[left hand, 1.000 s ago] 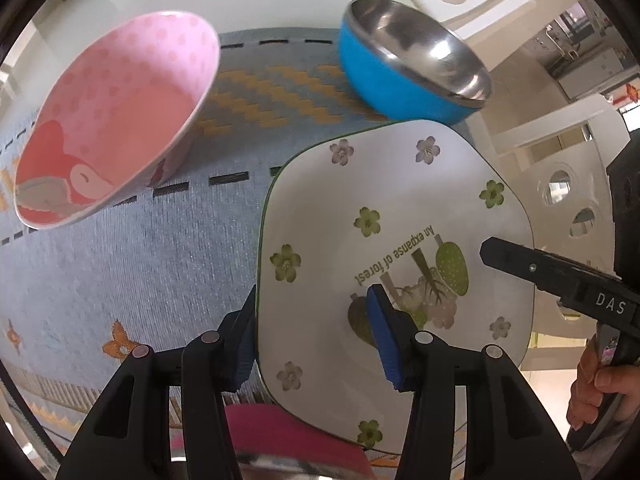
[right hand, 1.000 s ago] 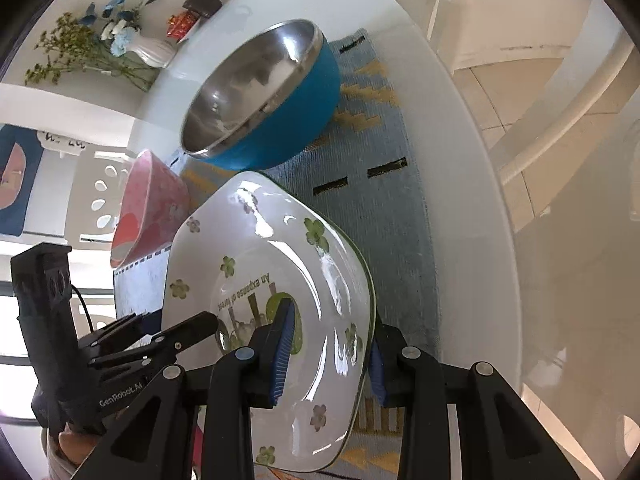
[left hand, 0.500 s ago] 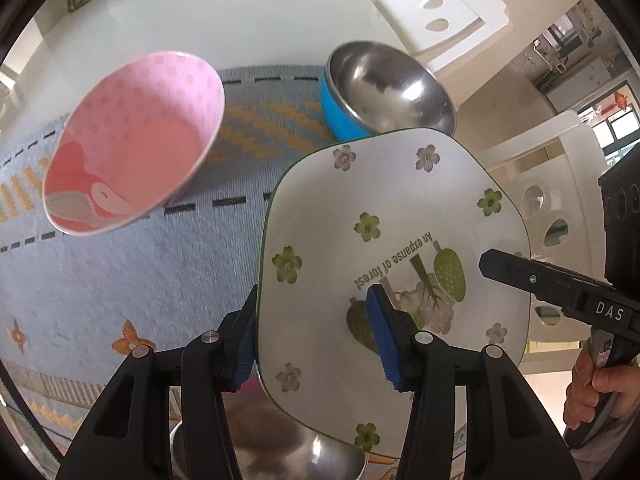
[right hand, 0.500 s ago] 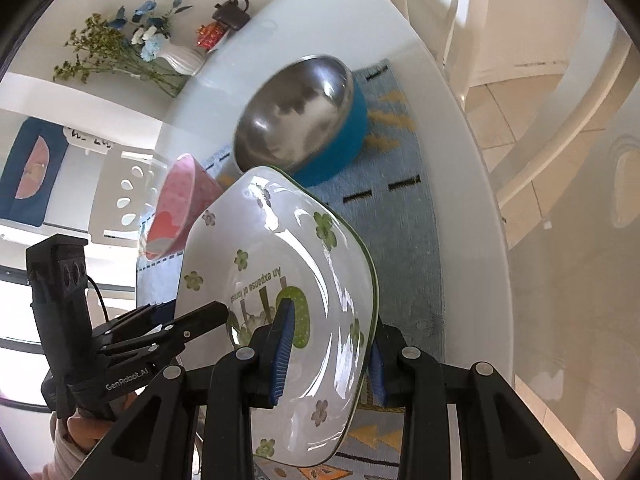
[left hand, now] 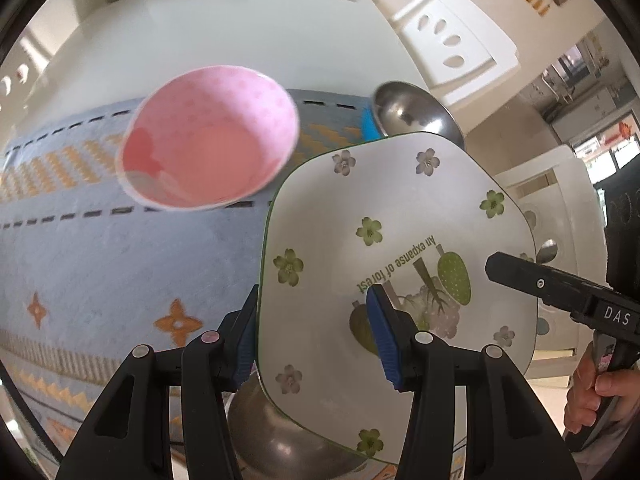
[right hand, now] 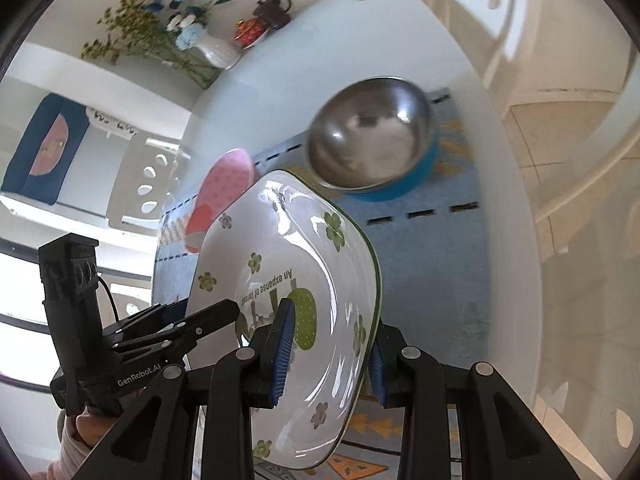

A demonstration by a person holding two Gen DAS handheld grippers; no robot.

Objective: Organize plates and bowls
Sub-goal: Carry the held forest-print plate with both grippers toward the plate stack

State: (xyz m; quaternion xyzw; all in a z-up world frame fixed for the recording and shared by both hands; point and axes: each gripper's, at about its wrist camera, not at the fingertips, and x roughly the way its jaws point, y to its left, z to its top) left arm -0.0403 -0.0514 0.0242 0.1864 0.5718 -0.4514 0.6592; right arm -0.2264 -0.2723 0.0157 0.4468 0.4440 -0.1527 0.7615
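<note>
Below me lies the blue-grey patterned table mat (left hand: pixel 120 264) on the white table (left hand: pixel 240 32). I hold the squarish white flowered plate (left hand: pixel 400 216) clear above it, my left gripper (left hand: pixel 316 336) and right gripper (right hand: pixel 328 350) each closed partway on opposite rims. A steel bowl (left hand: pixel 288 440) sits directly beneath; the pink dotted bowl (left hand: pixel 208 140) and blue-sided steel bowl (right hand: pixel 372 140) lie beyond, away from my fingers.

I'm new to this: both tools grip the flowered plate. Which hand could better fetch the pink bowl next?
Probably the left. The pink bowl lies clear ahead of the left tool, beside the plate; from the right tool, the plate half hides it.
</note>
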